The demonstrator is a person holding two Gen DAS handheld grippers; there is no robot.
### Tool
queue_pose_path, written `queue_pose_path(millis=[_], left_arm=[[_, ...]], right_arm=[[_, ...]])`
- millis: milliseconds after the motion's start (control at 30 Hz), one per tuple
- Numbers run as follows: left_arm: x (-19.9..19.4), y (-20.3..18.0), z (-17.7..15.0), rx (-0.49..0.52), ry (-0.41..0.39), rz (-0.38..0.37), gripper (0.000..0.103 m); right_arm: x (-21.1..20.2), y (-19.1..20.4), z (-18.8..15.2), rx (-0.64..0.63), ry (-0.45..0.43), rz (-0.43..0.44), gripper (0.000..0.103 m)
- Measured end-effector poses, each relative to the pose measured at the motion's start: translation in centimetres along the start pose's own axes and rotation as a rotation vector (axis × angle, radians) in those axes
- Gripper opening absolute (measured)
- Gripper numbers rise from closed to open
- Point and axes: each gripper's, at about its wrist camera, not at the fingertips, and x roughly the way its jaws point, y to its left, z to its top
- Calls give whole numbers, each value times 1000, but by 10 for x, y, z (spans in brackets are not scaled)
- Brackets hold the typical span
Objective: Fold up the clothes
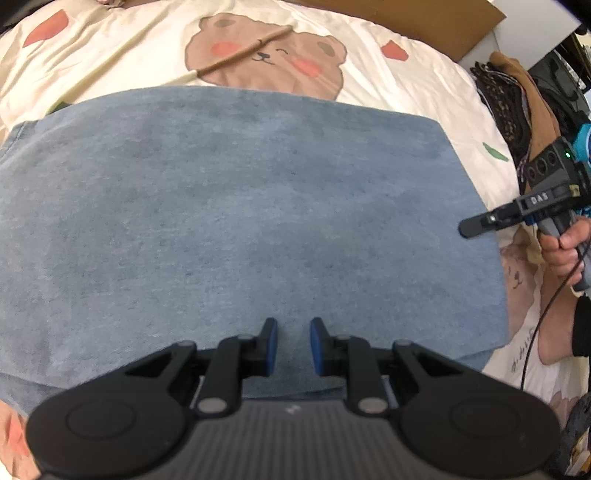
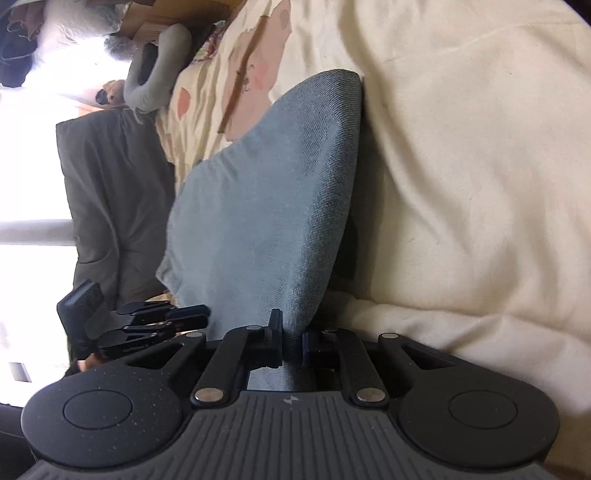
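Note:
A blue garment (image 1: pixel 240 221) lies flat across a cream bed sheet (image 1: pixel 110 55) printed with bears. My left gripper (image 1: pixel 293 343) hovers over the garment's near edge, open, with only the cloth below showing in the gap. My right gripper (image 2: pixel 291 343) is shut on the blue garment (image 2: pixel 266 192) at its right edge, and the fabric rises in a lifted fold from between the fingers. In the left wrist view the right gripper (image 1: pixel 469 227) points in from the right, held by a hand (image 1: pixel 561 247). The left gripper (image 2: pixel 184 317) shows side-on in the right wrist view.
A pile of dark patterned and brown clothes (image 1: pixel 517 103) sits beyond the bed's right side, with cardboard (image 1: pixel 443 22) behind. A grey neck pillow (image 2: pixel 159 74) and a dark grey cloth (image 2: pixel 110 192) lie at the bed's far end by a bright window. A black cable (image 1: pixel 535 332) hangs from the right gripper.

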Motion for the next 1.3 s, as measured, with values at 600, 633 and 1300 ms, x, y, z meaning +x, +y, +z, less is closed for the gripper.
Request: queue_pose_path(millis=[600, 633, 1300], left_arm=[[0, -10, 4, 28, -6, -21, 19], [0, -11, 5, 31, -8, -24, 19], [1, -22, -2, 53, -93, -50, 21]], right_arm=[[-7, 37, 9, -167, 9, -42, 6], [-9, 41, 10, -174, 8, -44, 6], [-62, 71, 39, -192, -91, -154, 4]])
